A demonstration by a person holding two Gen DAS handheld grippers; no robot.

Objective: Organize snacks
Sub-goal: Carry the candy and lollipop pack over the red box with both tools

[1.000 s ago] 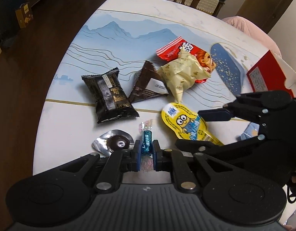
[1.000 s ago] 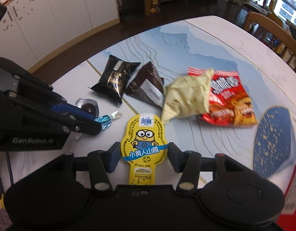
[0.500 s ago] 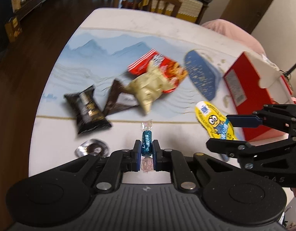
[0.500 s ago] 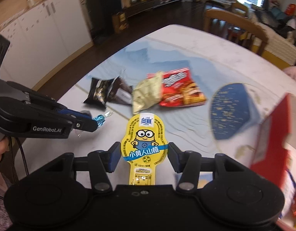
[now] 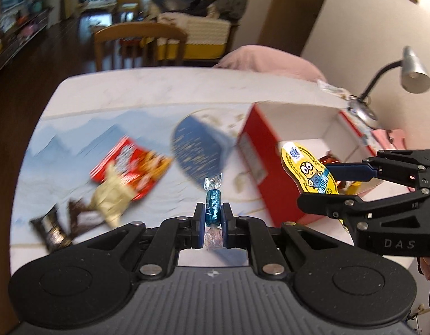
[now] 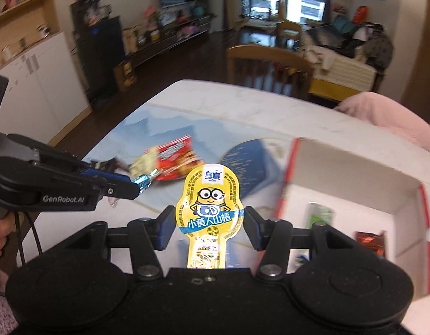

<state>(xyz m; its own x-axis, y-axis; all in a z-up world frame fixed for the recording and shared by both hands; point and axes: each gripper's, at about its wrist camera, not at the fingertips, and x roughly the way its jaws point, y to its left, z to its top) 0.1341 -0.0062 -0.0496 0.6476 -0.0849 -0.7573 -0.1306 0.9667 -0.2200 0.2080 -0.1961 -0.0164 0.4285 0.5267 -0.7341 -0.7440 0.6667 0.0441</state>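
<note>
My left gripper (image 5: 212,216) is shut on a blue wrapped candy (image 5: 212,202) and holds it above the table. My right gripper (image 6: 209,223) is shut on a yellow Minions snack pack (image 6: 210,198), held beside the open red box (image 6: 354,178); the pack also shows in the left wrist view (image 5: 307,170) over the box (image 5: 287,128). The box holds a green packet (image 6: 319,215) and a red packet (image 6: 370,238). On the table lie a red chip bag (image 5: 131,164), a cream packet (image 5: 111,201) and two dark brown packets (image 5: 51,230).
A blue oval patch (image 5: 198,148) is printed on the table beside the box. A wooden chair (image 5: 136,42) stands at the far edge. A desk lamp (image 5: 410,72) stands right of the box. A pink cushion (image 6: 388,117) lies behind it.
Both grippers have lifted and swung right toward the red box, carrying the candy and the Minions pack. The snacks on the table have stayed in place.
</note>
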